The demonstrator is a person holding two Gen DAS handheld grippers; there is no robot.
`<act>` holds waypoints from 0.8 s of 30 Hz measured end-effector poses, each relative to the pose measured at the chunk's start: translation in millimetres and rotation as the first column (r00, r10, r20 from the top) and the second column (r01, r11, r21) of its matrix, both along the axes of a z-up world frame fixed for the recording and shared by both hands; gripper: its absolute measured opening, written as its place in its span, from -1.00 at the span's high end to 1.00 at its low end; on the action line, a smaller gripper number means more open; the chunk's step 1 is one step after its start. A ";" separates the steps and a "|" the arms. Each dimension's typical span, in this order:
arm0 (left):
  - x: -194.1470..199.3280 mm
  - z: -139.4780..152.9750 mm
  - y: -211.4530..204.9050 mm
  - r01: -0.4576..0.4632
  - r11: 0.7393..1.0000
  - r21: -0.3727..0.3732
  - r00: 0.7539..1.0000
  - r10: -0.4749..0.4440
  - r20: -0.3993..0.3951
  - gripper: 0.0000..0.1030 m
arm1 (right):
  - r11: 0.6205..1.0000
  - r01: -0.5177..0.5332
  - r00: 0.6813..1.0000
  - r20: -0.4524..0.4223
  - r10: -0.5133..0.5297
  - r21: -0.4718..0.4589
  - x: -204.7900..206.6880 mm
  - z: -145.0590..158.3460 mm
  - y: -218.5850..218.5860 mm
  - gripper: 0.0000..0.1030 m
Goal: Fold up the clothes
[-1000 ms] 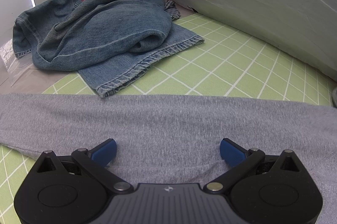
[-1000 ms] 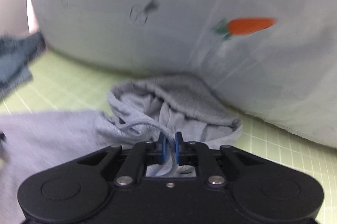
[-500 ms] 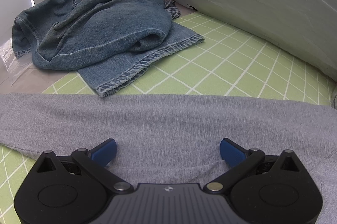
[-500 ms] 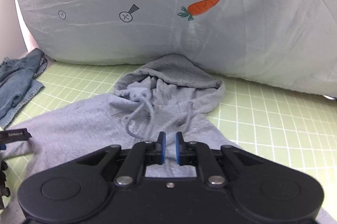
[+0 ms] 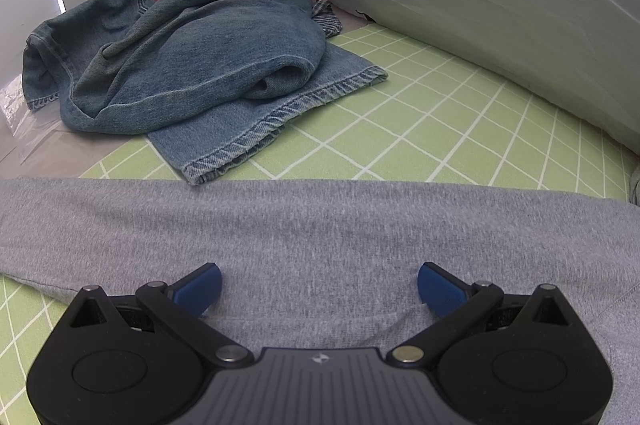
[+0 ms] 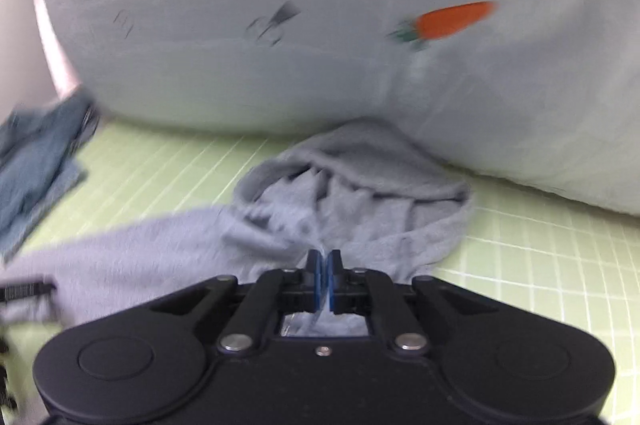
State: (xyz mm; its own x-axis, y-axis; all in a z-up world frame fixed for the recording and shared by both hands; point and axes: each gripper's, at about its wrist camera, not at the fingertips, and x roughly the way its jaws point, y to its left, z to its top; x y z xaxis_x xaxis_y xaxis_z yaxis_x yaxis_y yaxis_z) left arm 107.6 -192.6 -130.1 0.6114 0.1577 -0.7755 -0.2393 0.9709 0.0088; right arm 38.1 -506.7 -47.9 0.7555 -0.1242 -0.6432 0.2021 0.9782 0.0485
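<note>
while the grey hoodie (image 5: 320, 237) lies spread across the green grid mat (image 5: 440, 129), the left gripper (image 5: 319, 283) hovers low over a flat stretch of it with its blue fingers (image 5: 200, 285) spread wide and nothing between them. the right gripper (image 6: 324, 279) sits near the neck, just below the crumpled hood (image 6: 360, 177), its pads pressed together — a thin bit of grey cloth or cord seems pinched between them, though the blur makes it hard to say which. a heap of jeans (image 5: 180, 53) rests at the mat's far corner, and a big pale bag (image 6: 320, 25) with a carrot print backs the hood.

the step looks like straightening the hood end before a fold. to do it well, i'd judge the right side should pull gently and evenly so the hood flattens rather than bunches, while the left pins or takes the body cloth — keeping it from sliding toward the jeans.
</note>
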 end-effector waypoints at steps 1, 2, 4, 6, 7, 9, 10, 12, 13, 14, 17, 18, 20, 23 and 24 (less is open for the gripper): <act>0.1 -0.1 -0.4 -0.002 1.000 0.001 1.000 0.002 0.001 -1.00 | 1.000 0.021 1.000 0.017 -0.021 0.004 -8.3 3.5 -3.0 0.93; 0.1 -0.3 -0.7 -0.004 1.000 0.001 1.000 0.004 0.003 -1.00 | 0.999 0.042 0.999 0.032 -0.042 0.004 -16.4 6.8 -5.9 0.93; 0.5 -0.5 -0.9 -0.006 1.000 0.001 1.000 0.006 0.003 -1.00 | 0.997 0.074 0.996 0.050 -0.074 -0.015 -33.9 12.9 -11.2 0.93; 1.3 -0.1 -0.9 -0.009 1.000 -0.001 1.000 0.009 -0.001 -1.00 | 0.995 0.100 0.994 0.049 -0.099 -0.024 -52.7 17.5 -15.5 0.93; 1.9 0.3 -0.9 -0.009 1.000 -0.002 1.000 0.009 -0.004 -1.00 | 0.993 0.111 0.993 0.043 -0.110 -0.028 -62.0 19.1 -17.5 0.93; 3.3 1.4 -0.7 -0.009 1.000 -0.004 1.000 0.009 -0.014 -1.00 | 0.992 0.120 0.993 0.023 -0.119 -0.038 -77.5 20.4 -20.7 0.93; 4.7 2.5 -0.1 -0.007 1.000 -0.008 1.000 0.007 -0.027 -1.00 | 0.992 0.120 0.993 0.011 -0.120 -0.045 -84.1 20.5 -21.4 0.93; 7.3 5.0 1.2 0.004 1.000 -0.018 0.998 -0.005 -0.057 -1.00 | 0.990 0.124 0.992 -0.001 -0.124 -0.066 -97.0 20.7 -17.6 0.93; 6.7 7.2 2.1 0.019 0.999 -0.028 0.997 -0.021 -0.068 -1.00 | 0.989 0.127 0.992 0.004 -0.127 -0.071 -103.7 23.1 -15.2 0.93; 5.9 9.5 3.0 0.035 0.999 -0.038 0.996 -0.038 -0.079 -1.00 | 0.990 0.124 0.992 0.014 -0.123 -0.073 -110.0 26.8 -13.4 0.93; -10.1 25.2 4.5 0.063 0.996 -0.056 0.997 -0.065 -0.034 -1.00 | 0.988 0.115 0.991 0.084 -0.107 -0.100 -131.1 42.4 -3.7 0.93; -16.1 30.6 4.3 0.072 0.996 -0.054 0.997 -0.073 -0.021 -1.00 | 0.987 0.110 0.990 0.103 -0.099 -0.115 -136.6 44.9 0.0 0.93; -29.0 39.5 4.0 0.090 0.994 -0.060 0.996 -0.091 -0.009 -1.00 | 0.988 0.096 0.989 0.122 -0.081 -0.120 -145.6 47.4 5.1 0.93; -50.6 47.6 5.7 0.116 0.990 -0.075 0.993 -0.116 -0.003 -1.00 | 0.996 0.072 0.994 0.083 -0.068 -0.048 -154.5 40.9 7.4 0.92; -57.9 48.7 7.0 0.122 0.990 -0.072 0.992 -0.123 -0.006 -1.00 | 0.997 0.068 0.996 0.054 -0.066 -0.033 -156.9 34.7 9.1 0.92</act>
State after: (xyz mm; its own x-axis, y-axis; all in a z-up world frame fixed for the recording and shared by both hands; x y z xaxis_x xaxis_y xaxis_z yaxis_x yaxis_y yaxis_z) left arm 49.7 -185.6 -81.4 0.6143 0.0260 -0.7886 -0.1186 0.9911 -0.0598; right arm -118.8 -497.6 -13.2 0.7779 -0.1972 -0.5967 0.2649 0.9639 0.0267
